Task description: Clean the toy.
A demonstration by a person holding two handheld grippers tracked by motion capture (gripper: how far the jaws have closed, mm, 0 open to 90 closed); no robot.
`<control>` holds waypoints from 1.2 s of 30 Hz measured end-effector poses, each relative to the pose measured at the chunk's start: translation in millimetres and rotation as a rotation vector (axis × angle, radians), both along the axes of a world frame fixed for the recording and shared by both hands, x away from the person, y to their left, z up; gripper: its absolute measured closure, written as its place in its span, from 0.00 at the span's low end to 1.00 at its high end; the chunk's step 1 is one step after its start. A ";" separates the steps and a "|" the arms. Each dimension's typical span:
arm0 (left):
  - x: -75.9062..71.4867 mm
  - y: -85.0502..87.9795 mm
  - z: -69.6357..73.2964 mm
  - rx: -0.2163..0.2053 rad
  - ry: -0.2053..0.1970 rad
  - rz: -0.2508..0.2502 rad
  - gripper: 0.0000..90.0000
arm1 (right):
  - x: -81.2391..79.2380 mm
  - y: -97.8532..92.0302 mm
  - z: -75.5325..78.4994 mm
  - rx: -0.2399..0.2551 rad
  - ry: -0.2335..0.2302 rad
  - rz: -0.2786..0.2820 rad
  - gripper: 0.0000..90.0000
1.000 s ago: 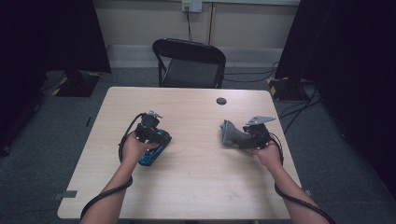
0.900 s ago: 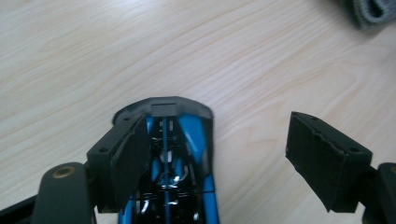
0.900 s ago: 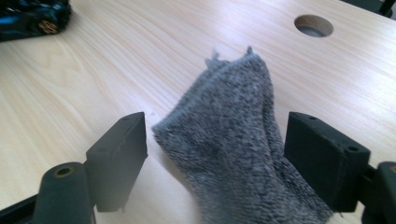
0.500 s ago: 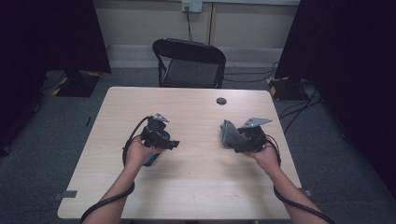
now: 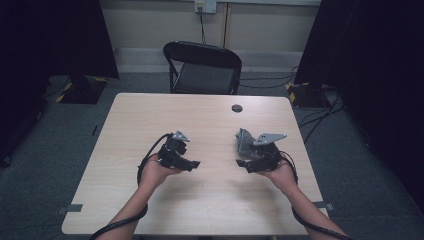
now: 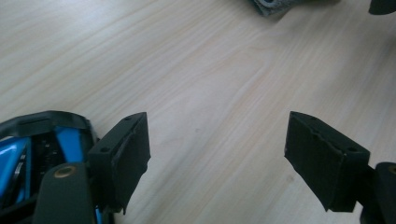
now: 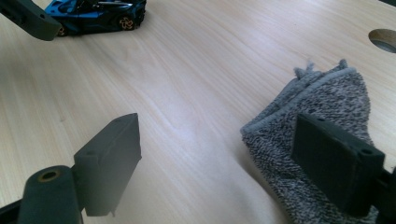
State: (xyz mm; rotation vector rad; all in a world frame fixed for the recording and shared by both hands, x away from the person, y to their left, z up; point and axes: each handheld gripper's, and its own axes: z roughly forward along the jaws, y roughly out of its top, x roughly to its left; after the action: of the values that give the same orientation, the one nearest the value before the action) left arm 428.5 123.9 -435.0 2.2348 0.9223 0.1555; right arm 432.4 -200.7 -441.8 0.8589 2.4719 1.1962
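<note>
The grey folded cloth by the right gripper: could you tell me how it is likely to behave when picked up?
The grey cloth looks like soft terry, so it would probably sag and partly unfold from a pinch. Its nubby pile should grip well rather than slip. It seems light, and lying flat on the table, it could hardly roll.

Small blue toy car (image 7: 95, 15) on its wheels, mid-desk, folded grey fuzzy cloth (image 7: 317, 140) lying flat nearer the right edge

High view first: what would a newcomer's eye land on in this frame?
Two hand-held grippers over a pale wooden table: the left gripper stands open beside a blue toy car, and the right gripper stands open with one jaw over a folded grey cloth. A black folding chair waits behind the table.
</note>
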 end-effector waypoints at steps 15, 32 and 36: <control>-21.2 -8.9 -8.8 -0.005 -0.010 -0.068 0.26 | -21.8 13.5 -8.8 -0.004 0.022 0.060 0.18; -52.0 -29.7 -39.1 0.042 -0.043 -0.166 0.26 | -47.6 33.1 -39.1 -0.043 0.057 0.127 0.17; -57.3 -33.9 -43.5 0.046 -0.053 -0.193 0.25 | -51.8 34.6 -45.4 -0.051 0.063 0.132 0.17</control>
State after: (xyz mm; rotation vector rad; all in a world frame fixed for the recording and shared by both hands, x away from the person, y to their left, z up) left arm 371.3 90.0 -478.4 2.3360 0.6762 0.1479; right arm 380.6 -166.1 -487.1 0.7410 2.6337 1.1590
